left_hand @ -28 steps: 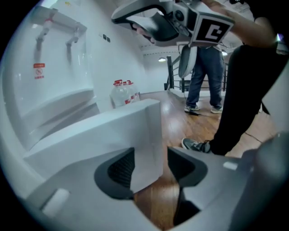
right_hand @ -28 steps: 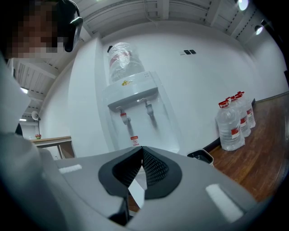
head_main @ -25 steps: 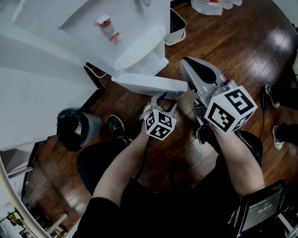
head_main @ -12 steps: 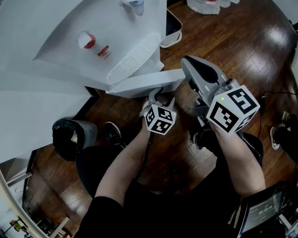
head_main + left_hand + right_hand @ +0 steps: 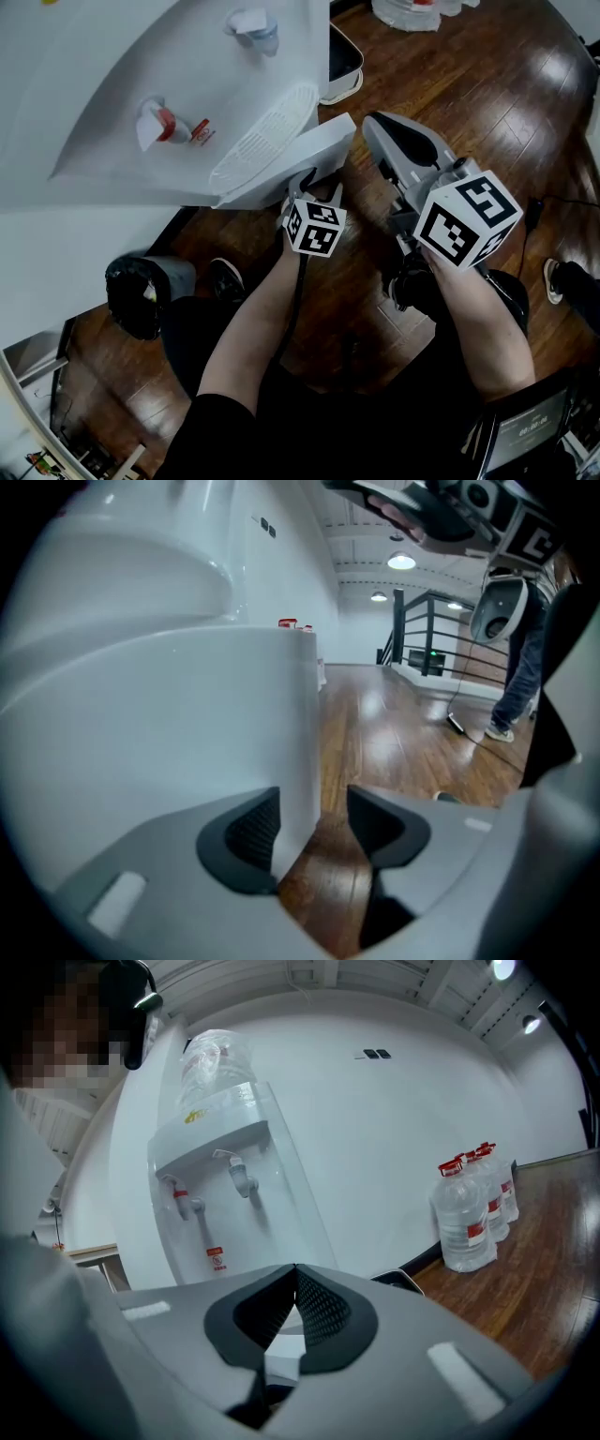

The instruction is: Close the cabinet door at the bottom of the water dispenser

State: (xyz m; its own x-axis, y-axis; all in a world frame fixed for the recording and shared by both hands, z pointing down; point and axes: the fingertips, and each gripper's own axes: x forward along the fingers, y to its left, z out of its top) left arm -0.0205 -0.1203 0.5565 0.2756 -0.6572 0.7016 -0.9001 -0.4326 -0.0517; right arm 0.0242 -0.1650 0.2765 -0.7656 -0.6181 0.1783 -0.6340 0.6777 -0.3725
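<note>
White door (image 5: 317, 150) has swung much nearer the dispenser (image 5: 141, 75) than a second ago, still ajar at its base; plain, smooth panel. Left gripper (image 5: 312, 183) straddles its free edge, jaws spread. Right gripper (image 5: 375, 127) is beside it, jaws pressed together, empty

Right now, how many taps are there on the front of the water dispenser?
2. On the water dispenser, the red-marked tap is on the left in the right gripper view and the second tap is just right of it. None seems hidden.
</note>
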